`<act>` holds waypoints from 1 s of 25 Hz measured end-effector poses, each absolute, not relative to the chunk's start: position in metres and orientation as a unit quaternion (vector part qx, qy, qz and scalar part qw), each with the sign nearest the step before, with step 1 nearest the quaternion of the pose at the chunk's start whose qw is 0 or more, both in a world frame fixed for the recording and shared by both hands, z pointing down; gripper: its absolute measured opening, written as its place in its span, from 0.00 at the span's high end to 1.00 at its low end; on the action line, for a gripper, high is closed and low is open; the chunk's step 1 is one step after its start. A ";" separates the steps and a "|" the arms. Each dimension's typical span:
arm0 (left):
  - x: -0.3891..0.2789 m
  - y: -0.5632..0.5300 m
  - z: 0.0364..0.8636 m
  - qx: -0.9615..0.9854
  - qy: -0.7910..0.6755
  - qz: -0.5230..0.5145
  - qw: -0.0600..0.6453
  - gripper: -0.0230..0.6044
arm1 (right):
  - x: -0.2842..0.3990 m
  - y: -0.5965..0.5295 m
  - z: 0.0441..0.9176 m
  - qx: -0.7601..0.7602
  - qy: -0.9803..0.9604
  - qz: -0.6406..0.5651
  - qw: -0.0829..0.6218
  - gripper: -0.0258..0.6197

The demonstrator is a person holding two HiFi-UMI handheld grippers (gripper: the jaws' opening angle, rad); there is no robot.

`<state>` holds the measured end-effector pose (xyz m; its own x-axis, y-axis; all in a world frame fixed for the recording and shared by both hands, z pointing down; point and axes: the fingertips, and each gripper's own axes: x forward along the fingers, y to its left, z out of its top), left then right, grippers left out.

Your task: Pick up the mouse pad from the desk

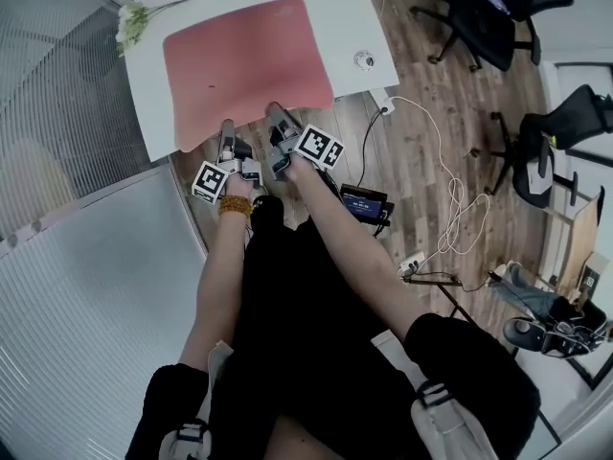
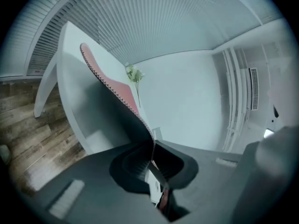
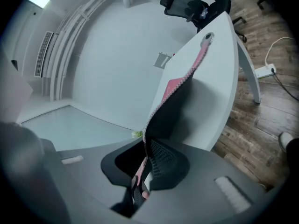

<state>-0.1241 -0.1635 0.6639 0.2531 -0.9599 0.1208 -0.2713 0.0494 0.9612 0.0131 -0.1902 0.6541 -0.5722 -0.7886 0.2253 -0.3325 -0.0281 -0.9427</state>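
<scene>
The left gripper [image 1: 228, 128] and right gripper [image 1: 279, 115] each had fingers [image 3: 164, 164] clamped on the pink mouse pad's [image 1: 247, 60] near edge, with the white bench [image 1: 356, 22] beyond them.

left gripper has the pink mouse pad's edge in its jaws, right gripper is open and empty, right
No: the right gripper is shut on the edge of the mouse pad too, as the right gripper view shows. The left gripper does hold it.
</scene>
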 end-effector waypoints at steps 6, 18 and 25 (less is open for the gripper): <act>-0.128 -0.190 0.643 0.616 -0.491 -0.356 0.503 0.93 | 0.007 -0.213 0.639 -0.420 0.681 -0.566 0.201 0.89; -0.127 -0.199 0.614 0.648 -0.488 -0.337 0.477 0.93 | 0.009 -0.227 0.605 -0.406 0.721 -0.529 0.187 0.90; -0.128 -0.202 0.587 0.669 -0.481 -0.336 0.456 0.93 | 0.007 -0.231 0.578 -0.396 0.736 -0.511 0.200 0.90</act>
<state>-0.1275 -0.2025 0.5873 0.3101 -0.9506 -0.0116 -0.3375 -0.1215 0.9334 0.0069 -0.2312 0.5779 -0.6061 -0.7876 0.1112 -0.3791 0.1632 -0.9109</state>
